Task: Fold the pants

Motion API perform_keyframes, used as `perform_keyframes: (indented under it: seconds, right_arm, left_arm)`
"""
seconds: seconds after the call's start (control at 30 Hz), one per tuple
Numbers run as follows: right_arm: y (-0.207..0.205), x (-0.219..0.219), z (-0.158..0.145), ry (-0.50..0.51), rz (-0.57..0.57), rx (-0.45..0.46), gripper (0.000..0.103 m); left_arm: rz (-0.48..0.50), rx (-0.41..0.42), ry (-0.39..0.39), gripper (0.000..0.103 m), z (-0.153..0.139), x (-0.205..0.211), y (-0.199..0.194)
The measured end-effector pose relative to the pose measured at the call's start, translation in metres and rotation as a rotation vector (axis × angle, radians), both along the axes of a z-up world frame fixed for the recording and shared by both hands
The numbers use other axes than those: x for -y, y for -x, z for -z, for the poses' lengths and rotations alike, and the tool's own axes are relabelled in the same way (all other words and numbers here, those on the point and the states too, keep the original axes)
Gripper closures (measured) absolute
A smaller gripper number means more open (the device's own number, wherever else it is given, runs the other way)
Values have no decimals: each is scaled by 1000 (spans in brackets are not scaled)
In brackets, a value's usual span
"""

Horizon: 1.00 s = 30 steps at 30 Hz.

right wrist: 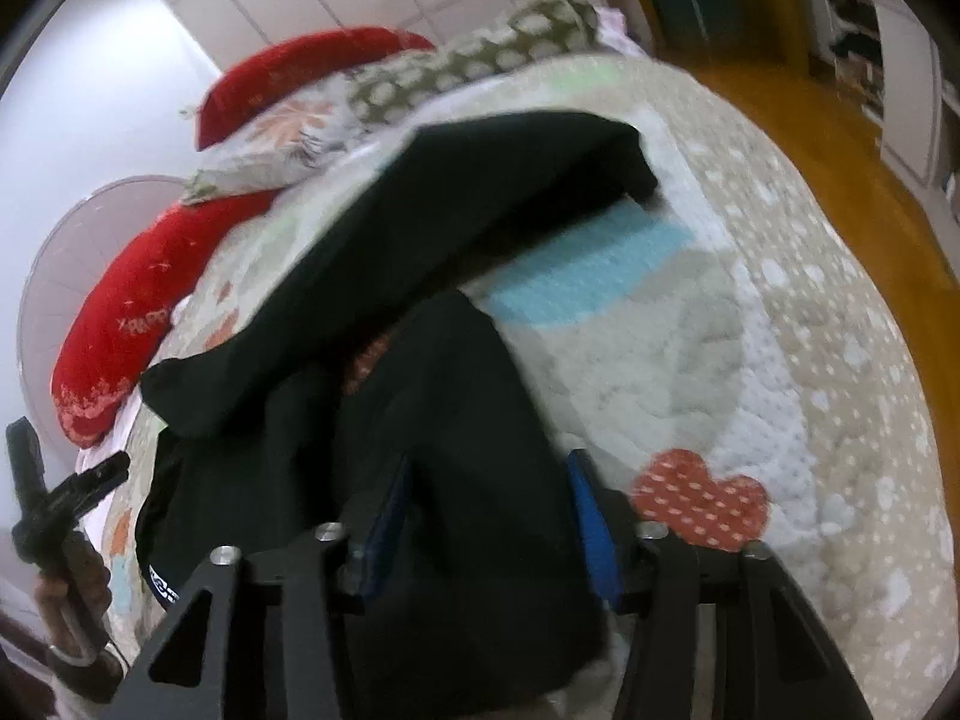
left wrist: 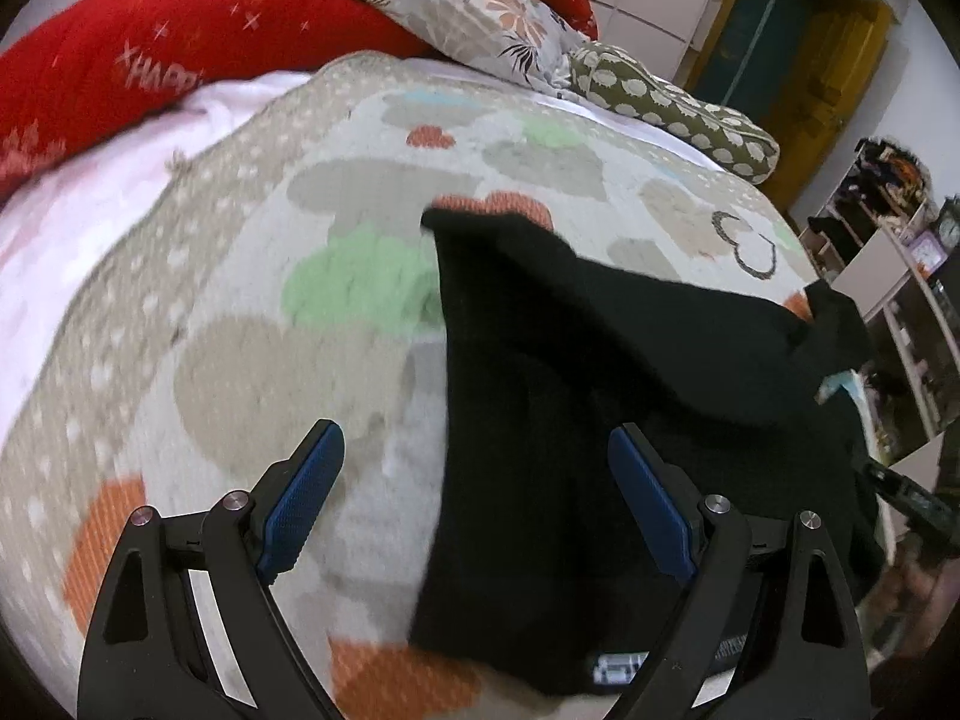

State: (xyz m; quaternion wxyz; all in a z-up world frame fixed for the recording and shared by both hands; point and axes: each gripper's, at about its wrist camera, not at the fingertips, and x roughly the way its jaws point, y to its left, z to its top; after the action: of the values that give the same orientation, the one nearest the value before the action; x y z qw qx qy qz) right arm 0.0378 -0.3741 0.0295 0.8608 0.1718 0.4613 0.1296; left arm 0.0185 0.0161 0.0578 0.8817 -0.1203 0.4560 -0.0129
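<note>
Black pants (left wrist: pixel 570 372) lie bunched on the heart-patterned quilt (left wrist: pixel 240 324), one leg stretching toward twelve o'clock. Left gripper (left wrist: pixel 474 498) hangs wide open above their edge; right gripper (right wrist: pixel 489 516) straddles cloth, whether pinching it I cannot tell, probably to straighten them for folding.

The bed (left wrist: pixel 252 324) carries a quilted cover printed with grey, green and orange hearts, and red cushions (left wrist: pixel 180 48), a floral pillow (left wrist: pixel 480 18) and a green spotted pillow (left wrist: pixel 678 108) lie along its far edge. White panelled walls (right wrist: pixel 336 6) stand behind the bed. The floor (right wrist: pixel 798 138) is orange-brown wood, and white open shelving (left wrist: pixel 900 276) stands past the bed near a dark green door (left wrist: pixel 762 24).
</note>
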Motion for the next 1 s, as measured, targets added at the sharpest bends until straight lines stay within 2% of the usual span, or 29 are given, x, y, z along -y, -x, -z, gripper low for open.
perform_keyframes:
  seconds: [0.03, 0.13, 0.23, 0.3, 0.4, 0.53, 0.6, 0.67, 0.7, 0.77, 0.8, 0.87, 0.93, 1.0]
  right_arm:
    - [3, -3, -5, 3, -12, 16, 85]
    - [23, -7, -27, 55, -15, 106, 95]
    - [48, 5, -45, 65, 30, 165, 95]
    - [57, 18, -48, 68, 59, 166, 95]
    - [56, 29, -37, 42, 95, 116, 95]
    - [53, 42, -11, -65, 161, 14, 93]
    - [54, 42, -3, -95, 175, -1, 93]
    - [52, 38, 3, -101, 180, -5, 88]
    - [50, 37, 5, -103, 189, -6, 86]
    - [45, 33, 7, -125, 208, -25, 83]
    - [44, 25, 4, -160, 183, -22, 82]
    - [43, 0, -7, -212, 64, 15, 82]
    - [44, -30, -18, -219, -68, 31, 82]
    - [48, -43, -25, -248, -126, 41, 82]
  left_arm:
    - [2, -9, 11, 12, 2, 0, 4]
    - [-6, -32, 31, 12, 10, -1, 17]
    - [4, -58, 61, 12, 20, 1, 26]
    - [-7, -77, 74, 12, 27, 2, 28]
    - [-26, -86, 64, 12, 35, 7, 29]
    - [-24, -88, 30, 12, 38, 18, 28]
    - [-5, -82, 29, 13, 38, 24, 25]
    - [13, -80, 28, 43, 37, 31, 23]
    - [27, -77, 38, 64, 35, 35, 23]
    - [57, -71, 82, 65, 32, 36, 24]
    - [59, -67, 79, 66, 29, 34, 24]
    - [47, -36, 91, 67, 18, 22, 28]
    - [47, 1, 127, 67, 4, 1, 33]
    - [17, 14, 111, 67, -5, -18, 36]
